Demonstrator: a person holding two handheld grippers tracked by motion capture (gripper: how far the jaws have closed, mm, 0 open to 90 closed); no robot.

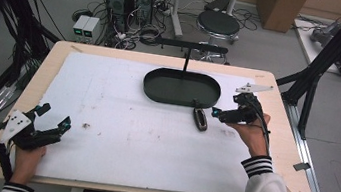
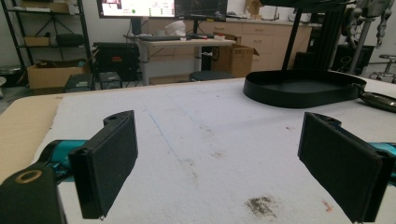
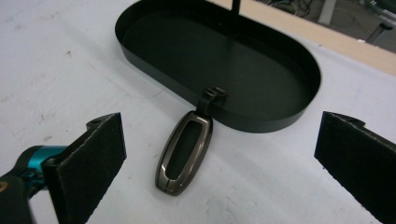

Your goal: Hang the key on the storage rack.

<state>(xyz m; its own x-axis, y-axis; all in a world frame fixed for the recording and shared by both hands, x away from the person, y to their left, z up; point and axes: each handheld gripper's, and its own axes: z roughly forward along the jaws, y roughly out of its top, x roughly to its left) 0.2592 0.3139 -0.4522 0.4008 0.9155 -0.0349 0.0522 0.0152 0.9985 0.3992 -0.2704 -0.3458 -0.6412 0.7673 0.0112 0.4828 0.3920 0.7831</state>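
Note:
A dark metallic key fob (image 3: 184, 151) lies on the white mat (image 1: 119, 119), and its small black clip touches the near wall of a black oval tray (image 3: 261, 123). The tray holds nothing that I can see. My right gripper (image 3: 224, 163) is open, low over the mat, with the fob just ahead between its jaws. In the high view the right gripper (image 1: 222, 109) is right of the fob (image 1: 200, 119) and points left. My left gripper (image 1: 55, 115) rests open near the table's front left corner. Nothing lies between its jaws (image 2: 229, 172), and the tray (image 2: 299, 86) is far ahead.
A thin black post (image 1: 185, 63) rises from the tray's back and carries a horizontal bar (image 1: 191, 45). A small brown stain (image 1: 86, 125) marks the mat near the left gripper. The wooden table edge (image 1: 283, 142) frames the mat. A stool (image 1: 218, 23) stands behind the table.

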